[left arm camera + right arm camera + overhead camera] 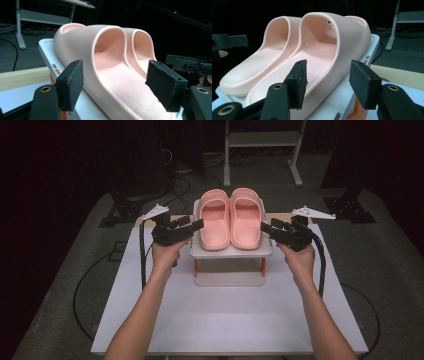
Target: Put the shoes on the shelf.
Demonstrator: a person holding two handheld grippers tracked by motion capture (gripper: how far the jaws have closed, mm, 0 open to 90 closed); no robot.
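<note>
Pair of pink slippers, left slipper and right slipper, side by side and touching, toes toward the far side, heels near; both rest on the top of a small white two-tier rack standing at the far middle of the white table. Left gripper, held in the left hand, sits just left of the left slipper's heel edge; jaws released, pads standing apart on either side of that slipper's side wall, not pressing it. Right gripper, held in the right hand, sits just right of the right slipper; jaws likewise released, straddling its outer wall near the heel without pinching. A wooden strip lies behind the rack.
</note>
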